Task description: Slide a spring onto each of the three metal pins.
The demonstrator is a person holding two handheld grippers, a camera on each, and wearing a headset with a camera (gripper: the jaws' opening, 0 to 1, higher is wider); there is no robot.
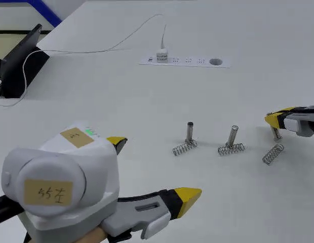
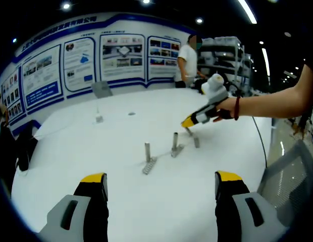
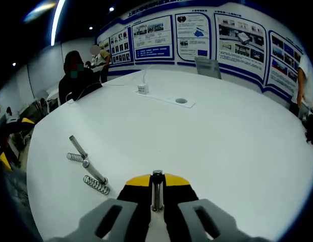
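Your right tool (image 1: 274, 120) is clamped shut on the third pin (image 1: 276, 133), held low over the table (image 1: 147, 101) and just beside the far-right spring (image 1: 273, 153). The right gripper view shows that pin (image 3: 157, 196) pinched between the jaws. Your left tool (image 1: 154, 168) hangs wide open and empty, near you and well apart from the work.

The step in hand looks like mating this pin with its spring. Keep the pin steady and grip it low so its tip stays free. Take the spring by its middle with the left tool, line its open end up with the tip, then slide it on without squashing the coils.

There are three pins: the left pin (image 1: 190, 130) and the middle pin (image 1: 233, 134) stand free, and one is held. There are three springs, all lying on the table. The left spring (image 1: 185, 147) and the middle spring (image 1: 231, 149) each lie at a standing pin's foot. None is on a pin yet.
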